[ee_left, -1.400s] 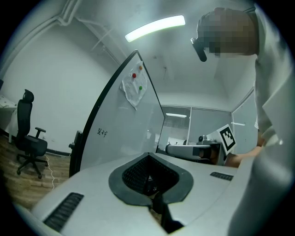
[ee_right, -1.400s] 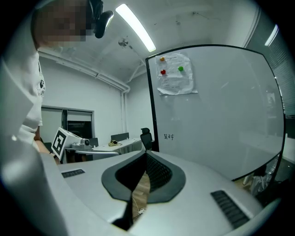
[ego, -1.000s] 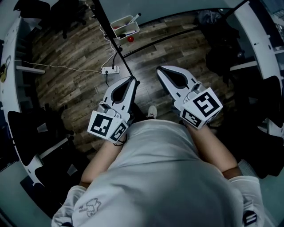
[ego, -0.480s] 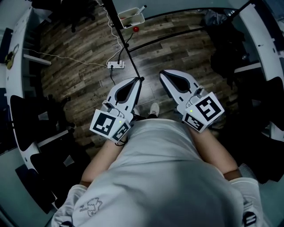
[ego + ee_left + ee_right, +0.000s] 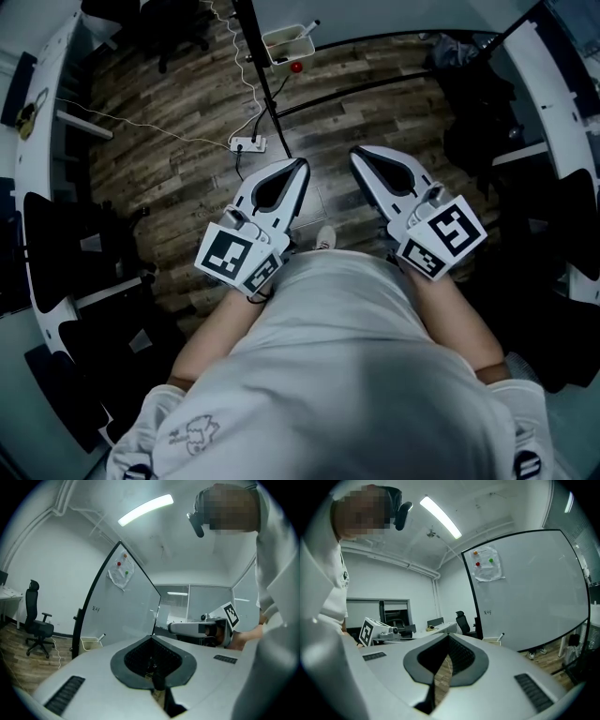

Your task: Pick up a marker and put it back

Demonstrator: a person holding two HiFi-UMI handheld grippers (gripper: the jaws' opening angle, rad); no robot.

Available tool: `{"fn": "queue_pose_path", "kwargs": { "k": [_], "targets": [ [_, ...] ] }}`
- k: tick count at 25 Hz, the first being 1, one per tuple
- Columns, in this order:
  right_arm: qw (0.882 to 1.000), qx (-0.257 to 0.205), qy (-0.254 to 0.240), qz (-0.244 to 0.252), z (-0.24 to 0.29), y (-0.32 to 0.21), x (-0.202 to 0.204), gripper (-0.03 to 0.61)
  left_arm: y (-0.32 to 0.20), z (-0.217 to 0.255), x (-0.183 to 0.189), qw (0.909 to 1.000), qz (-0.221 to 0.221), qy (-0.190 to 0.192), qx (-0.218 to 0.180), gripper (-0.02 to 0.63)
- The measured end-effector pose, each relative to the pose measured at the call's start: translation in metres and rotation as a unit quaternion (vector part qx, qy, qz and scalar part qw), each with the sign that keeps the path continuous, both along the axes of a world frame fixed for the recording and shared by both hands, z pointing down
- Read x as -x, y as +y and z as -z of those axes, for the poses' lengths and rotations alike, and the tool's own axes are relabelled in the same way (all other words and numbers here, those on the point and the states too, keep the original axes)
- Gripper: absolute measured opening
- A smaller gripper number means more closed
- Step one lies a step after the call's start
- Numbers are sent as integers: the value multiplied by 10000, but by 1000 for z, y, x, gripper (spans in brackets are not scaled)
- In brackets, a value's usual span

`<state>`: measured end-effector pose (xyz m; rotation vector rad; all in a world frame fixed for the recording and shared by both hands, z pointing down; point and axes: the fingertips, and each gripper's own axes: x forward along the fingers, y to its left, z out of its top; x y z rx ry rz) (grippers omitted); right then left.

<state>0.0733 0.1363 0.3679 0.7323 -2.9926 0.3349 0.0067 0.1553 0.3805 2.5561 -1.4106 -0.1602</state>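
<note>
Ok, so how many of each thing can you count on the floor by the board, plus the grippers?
Grippers: 2, the left gripper and the right gripper
Tray: 1
Marker sticking out of it: 1
Red ball: 1
Power strip: 1
Total: 6

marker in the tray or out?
In. The marker leans out of the far corner of the tray. The left gripper and right gripper are both shut and empty, well short of it.
</note>
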Motion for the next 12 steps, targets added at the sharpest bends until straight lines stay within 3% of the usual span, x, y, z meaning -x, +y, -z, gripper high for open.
{"fn": "queue_pose_path", "kwargs": {
  "k": [12],
  "targets": [
    [9999,-115,20,74,10,-3,6,11,-4,1,-2,10000,-17,-89,-11,5]
  ]
}}
